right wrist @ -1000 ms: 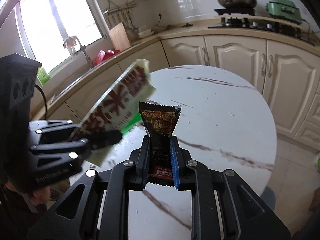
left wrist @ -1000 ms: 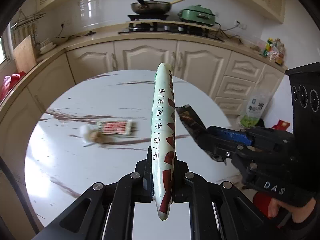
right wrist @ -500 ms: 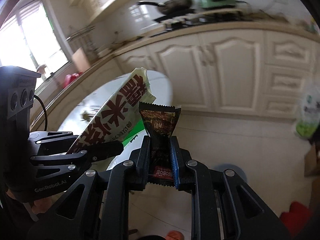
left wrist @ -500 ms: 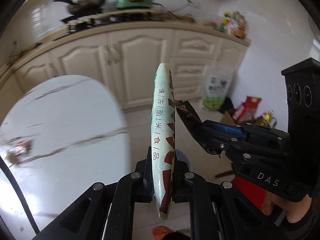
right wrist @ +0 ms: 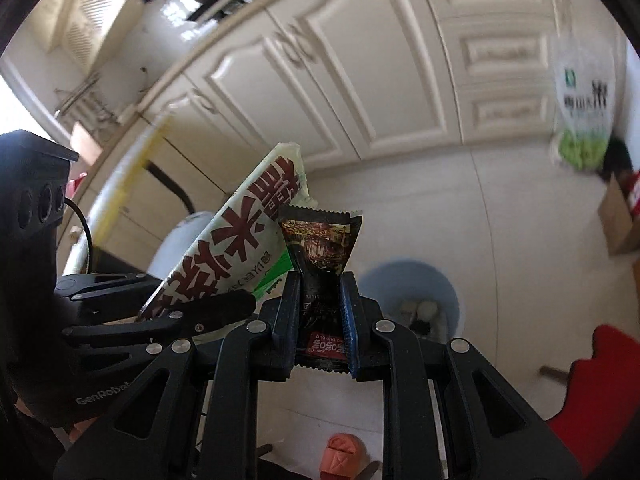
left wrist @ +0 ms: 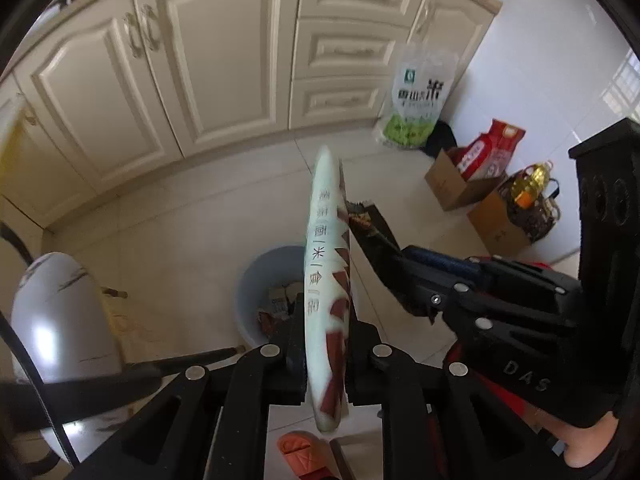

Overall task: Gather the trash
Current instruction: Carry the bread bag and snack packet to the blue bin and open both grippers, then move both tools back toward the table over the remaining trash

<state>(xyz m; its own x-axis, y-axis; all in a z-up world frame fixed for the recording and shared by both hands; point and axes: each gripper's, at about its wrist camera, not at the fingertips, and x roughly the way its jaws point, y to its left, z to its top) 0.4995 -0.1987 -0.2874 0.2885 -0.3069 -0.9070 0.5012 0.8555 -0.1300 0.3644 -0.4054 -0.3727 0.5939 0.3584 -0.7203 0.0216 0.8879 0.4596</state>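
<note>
While both are hanging near the bin [left wrist: 256, 280], left claw [left wrist: 326, 344] is pinching a limp, light food bag [left wrist: 326, 280] edge-on; right claw [right wrist: 320, 312] is gripping a crinkly dark wrapper [right wrist: 320, 248] low.

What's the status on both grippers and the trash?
Left gripper shut on white-green wrapper. Right gripper shut on dark sachet. Blue bin on floor below, already holding trash. Nothing in the way.
</note>
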